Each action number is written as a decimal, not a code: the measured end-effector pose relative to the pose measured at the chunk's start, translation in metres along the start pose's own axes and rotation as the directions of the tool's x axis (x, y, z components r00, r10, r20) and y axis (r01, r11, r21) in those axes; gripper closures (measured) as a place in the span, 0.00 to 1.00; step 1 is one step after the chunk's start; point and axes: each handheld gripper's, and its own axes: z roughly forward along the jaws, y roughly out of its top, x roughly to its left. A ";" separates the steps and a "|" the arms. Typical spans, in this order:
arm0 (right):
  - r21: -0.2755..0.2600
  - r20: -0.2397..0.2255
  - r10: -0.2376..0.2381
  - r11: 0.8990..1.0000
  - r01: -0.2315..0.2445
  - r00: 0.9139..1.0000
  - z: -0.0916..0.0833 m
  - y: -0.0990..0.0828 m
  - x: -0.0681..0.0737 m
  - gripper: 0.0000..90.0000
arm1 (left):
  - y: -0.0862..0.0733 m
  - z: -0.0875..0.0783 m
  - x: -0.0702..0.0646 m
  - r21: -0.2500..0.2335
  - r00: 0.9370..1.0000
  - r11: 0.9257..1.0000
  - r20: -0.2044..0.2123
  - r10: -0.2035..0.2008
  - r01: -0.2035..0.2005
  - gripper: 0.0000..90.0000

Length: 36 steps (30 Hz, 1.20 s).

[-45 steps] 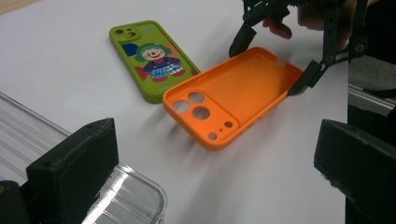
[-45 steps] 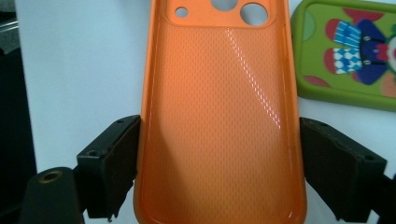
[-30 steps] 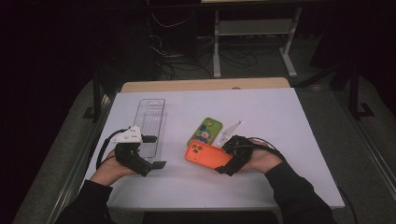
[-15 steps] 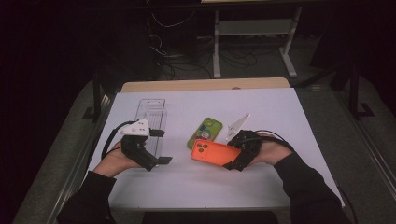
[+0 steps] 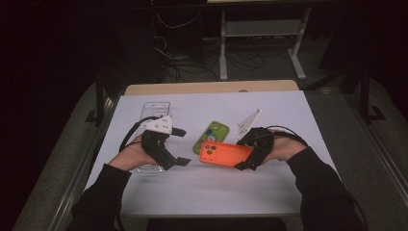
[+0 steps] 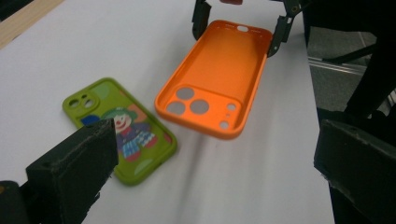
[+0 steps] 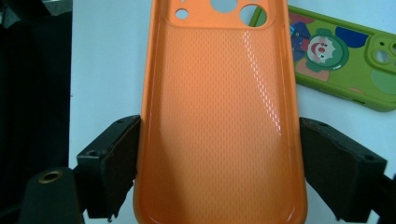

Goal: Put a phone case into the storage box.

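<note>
Orange phone case: held off the bench at centre frame of the high view, hollow side up in the gripper views, camera holes at its far end from the right hand-held gripper.
Right hand-held gripper: right of centre in the high view; its two black jaws stand wide and press on the long edges of the orange phone case at its near end, one jaw on each side, as the right gripper view shows.
Left hand-held gripper: left of centre in the high view, jaws spread wide with nothing between them; the orange phone case hangs just beyond its tips, apart from them.
Green phone case: flat on the bench, clown picture up, just above and left of the orange one; whether the two touch is hard to tell.
Clear case: seemingly a clear phone case, on the bench under the left hand, upper left.
Bench: white top.
</note>
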 end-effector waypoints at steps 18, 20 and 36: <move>0.053 -0.049 -0.085 0.995 0.087 0.995 0.014 0.013 0.011 0.17 | 0.017 0.040 -0.007 0.090 0.987 0.991 0.137 0.085 -0.098 0.00; 0.057 -0.053 -0.096 0.993 0.099 0.994 0.016 0.015 0.014 0.17 | 0.017 0.044 -0.010 0.112 0.983 0.987 0.154 0.097 -0.114 0.00; 0.046 -0.054 -0.143 0.988 0.146 0.988 0.014 0.024 0.025 0.17 | 0.012 0.071 -0.020 0.226 0.978 0.961 0.171 0.122 -0.160 0.00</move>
